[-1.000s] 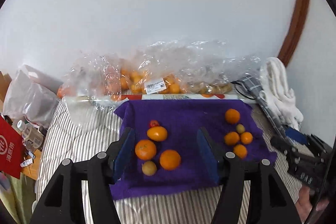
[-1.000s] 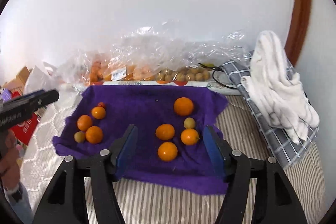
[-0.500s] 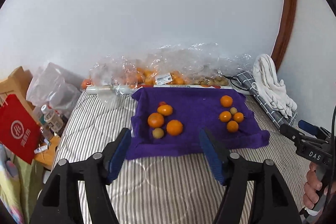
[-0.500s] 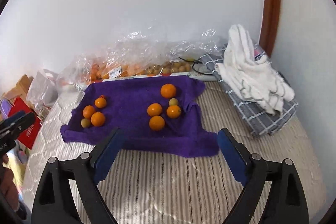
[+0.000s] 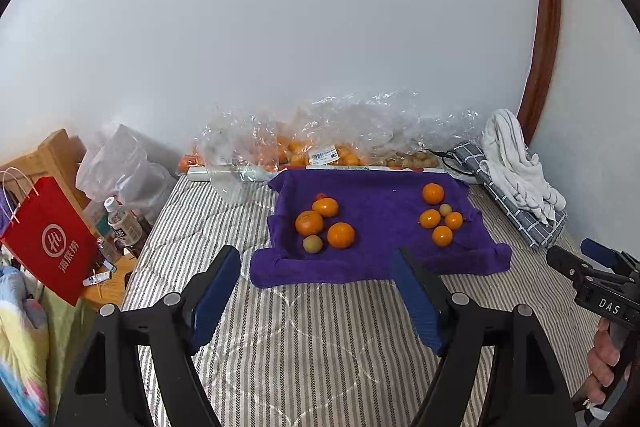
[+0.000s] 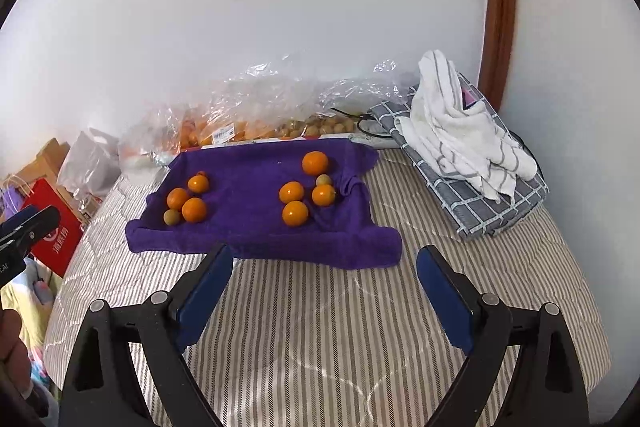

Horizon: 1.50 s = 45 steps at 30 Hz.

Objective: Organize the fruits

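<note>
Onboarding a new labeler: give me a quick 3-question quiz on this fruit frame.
1. True or false: the left gripper grips a fruit.
2. Multiple choice: the fruits on the purple towel lie as A) one heap, B) two separate clusters, C) a row along the near edge.
3. Fill in: the white striped cloth lies on a folded grey ____ cloth.

Key
1. False. Its jaws are opening, with nothing between them; the right gripper is empty too, and both stand over the striped bedding, short of the towel.
2. B: a left cluster and a right cluster.
3. Checked.
</note>
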### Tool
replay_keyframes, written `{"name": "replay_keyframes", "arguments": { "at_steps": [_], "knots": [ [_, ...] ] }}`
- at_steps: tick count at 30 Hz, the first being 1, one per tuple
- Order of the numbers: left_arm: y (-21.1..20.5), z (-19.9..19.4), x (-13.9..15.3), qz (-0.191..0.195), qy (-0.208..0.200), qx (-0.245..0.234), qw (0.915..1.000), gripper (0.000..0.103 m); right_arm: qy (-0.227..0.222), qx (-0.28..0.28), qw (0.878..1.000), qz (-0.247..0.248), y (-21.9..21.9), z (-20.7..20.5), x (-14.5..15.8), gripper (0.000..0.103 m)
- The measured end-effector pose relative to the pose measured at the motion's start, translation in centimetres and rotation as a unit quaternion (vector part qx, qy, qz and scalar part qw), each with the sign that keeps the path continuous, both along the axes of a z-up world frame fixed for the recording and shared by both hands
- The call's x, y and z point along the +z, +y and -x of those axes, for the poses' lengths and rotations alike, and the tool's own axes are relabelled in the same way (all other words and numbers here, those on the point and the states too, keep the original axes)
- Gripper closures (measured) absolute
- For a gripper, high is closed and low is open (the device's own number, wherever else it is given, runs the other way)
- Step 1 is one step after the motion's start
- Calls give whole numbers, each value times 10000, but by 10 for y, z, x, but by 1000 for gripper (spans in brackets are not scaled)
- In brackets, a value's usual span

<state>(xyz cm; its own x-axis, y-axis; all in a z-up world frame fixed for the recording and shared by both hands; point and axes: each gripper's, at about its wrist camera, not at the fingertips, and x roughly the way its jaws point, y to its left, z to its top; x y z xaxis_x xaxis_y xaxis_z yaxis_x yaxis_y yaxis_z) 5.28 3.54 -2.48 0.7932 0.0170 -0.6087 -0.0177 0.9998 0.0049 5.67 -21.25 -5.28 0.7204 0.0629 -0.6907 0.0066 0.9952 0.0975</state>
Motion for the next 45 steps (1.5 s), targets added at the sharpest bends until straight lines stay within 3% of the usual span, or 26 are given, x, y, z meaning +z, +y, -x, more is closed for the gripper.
{"name": "replay_keyframes", "arguments": {
  "at_steps": [16,45],
  "knots": [
    [-4,6,3,-7,10,-34,10000,25,-155,-33,9997,169,2,16,12,11],
    [-5,0,-3,56,150,-19,9999,24,-93,-34,9998,167,1,14,3,11]
  ]
}}
